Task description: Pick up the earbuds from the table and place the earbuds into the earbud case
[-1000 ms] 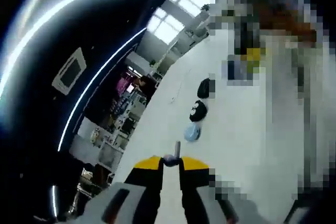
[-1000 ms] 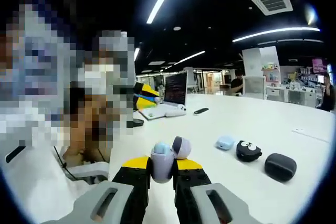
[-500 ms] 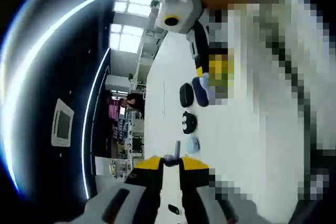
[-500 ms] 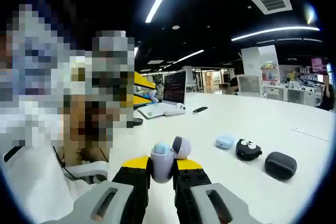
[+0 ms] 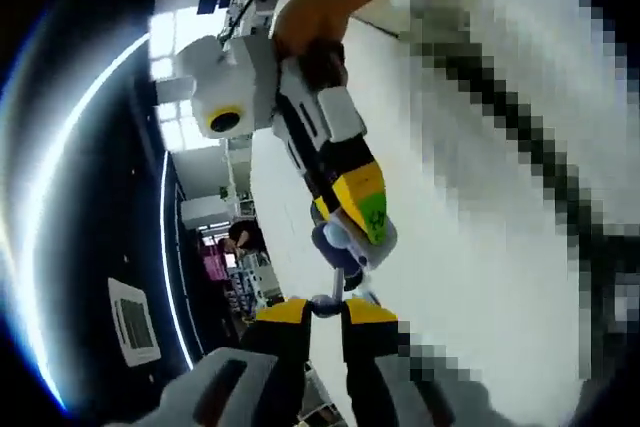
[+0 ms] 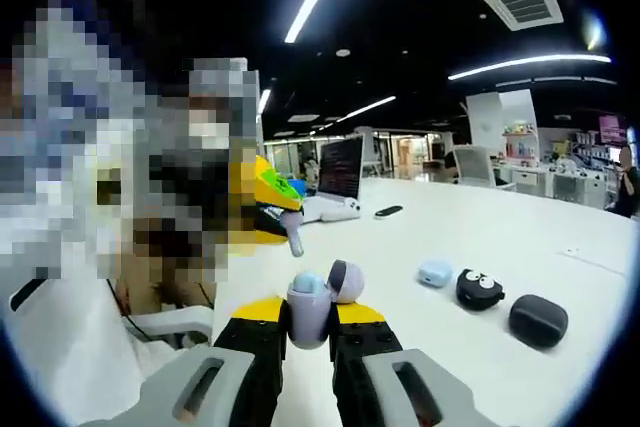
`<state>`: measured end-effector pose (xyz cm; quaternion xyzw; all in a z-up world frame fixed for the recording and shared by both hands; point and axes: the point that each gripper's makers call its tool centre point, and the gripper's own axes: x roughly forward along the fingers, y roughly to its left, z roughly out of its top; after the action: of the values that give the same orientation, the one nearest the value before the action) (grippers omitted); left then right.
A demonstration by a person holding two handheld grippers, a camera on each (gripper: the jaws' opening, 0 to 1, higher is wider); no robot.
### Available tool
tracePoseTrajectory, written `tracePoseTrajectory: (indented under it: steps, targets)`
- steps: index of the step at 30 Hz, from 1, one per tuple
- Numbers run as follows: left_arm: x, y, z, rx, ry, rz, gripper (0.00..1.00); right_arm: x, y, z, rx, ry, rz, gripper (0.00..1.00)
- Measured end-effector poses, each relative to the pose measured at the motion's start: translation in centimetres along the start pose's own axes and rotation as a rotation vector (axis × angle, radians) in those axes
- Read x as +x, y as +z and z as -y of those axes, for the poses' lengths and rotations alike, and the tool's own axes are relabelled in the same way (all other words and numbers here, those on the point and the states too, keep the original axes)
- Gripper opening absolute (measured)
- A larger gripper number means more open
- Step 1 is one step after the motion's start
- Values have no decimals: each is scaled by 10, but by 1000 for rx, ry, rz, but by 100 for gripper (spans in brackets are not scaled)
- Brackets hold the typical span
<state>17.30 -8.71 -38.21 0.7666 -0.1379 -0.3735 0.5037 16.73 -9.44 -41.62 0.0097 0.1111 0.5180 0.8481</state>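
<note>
My right gripper (image 6: pixel 311 315) is shut on a lavender earbud case (image 6: pixel 306 303). Its lid (image 6: pixel 346 280) stands open and a pale blue earbud (image 6: pixel 308 283) sits inside. My left gripper (image 5: pixel 326 311) is shut on a small earbud (image 5: pixel 333 294) whose stem points forward. In the left gripper view the right gripper (image 5: pixel 350 209) reaches in from above with the open case (image 5: pixel 352 243) just past the earbud. In the right gripper view the left gripper (image 6: pixel 268 201) enters from the left, its earbud (image 6: pixel 294 237) hanging a little above and behind the case.
On the white table (image 6: pixel 430 227) lie a light blue case (image 6: pixel 435 272), a black case with eyes (image 6: pixel 479 289) and a dark grey case (image 6: pixel 538 319). Further back stand an open laptop (image 6: pixel 338 179) and a dark flat device (image 6: pixel 388 211). A hand (image 5: pixel 312 9) holds the right gripper.
The left gripper has swung round to face the right gripper, bringing its earbud close to the open case. The right gripper has stayed almost still with the case.
</note>
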Motion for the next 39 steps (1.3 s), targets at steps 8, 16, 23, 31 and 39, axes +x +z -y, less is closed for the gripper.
tracePoseTrajectory:
  steps: [8, 16, 23, 31, 39]
  targets:
    - [-7, 1, 1, 137, 36, 22, 14, -11, -5, -3, 131, 108, -3, 16]
    - [-9, 10, 3, 245, 76, 64, 14, -11, -1, -13, 136, 144, 7, 16]
    - [-5, 12, 12, 289, 44, 74, 14, -10, -3, -15, 128, 145, -4, 16]
    - [-2, 18, 15, 342, 52, 88, 14, -10, -4, -16, 131, 144, -6, 16]
    - [-2, 26, 17, 426, 65, 82, 14, -13, -2, -17, 131, 152, -6, 16]
